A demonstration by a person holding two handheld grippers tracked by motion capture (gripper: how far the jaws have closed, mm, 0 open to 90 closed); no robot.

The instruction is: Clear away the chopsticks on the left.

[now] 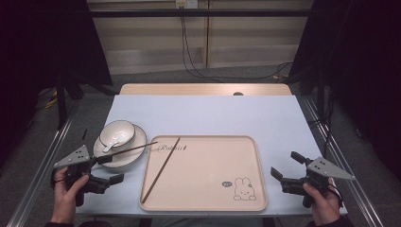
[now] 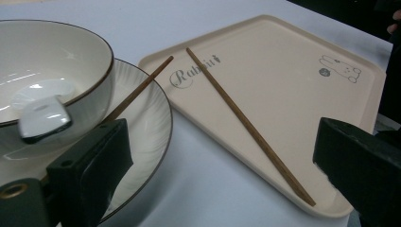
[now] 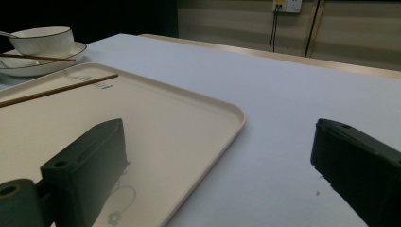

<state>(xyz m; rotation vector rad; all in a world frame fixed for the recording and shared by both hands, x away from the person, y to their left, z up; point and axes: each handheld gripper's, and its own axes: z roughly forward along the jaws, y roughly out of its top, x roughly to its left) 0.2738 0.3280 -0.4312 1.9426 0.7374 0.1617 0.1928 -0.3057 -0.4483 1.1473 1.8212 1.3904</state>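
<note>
glossy white ceramic bowl [image 2: 56,61] | glazed ribbed white plate [image 2: 151,118] | matt beige plastic tray [image 2: 293,94] | smooth brown wooden chopsticks [image 2: 246,125]

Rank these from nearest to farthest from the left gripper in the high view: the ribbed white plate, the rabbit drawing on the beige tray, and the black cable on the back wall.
1. Ribbed white plate, just beyond the left gripper.
2. Rabbit drawing, in the beige tray's near right corner.
3. Black cable, far back on the wall.
</note>
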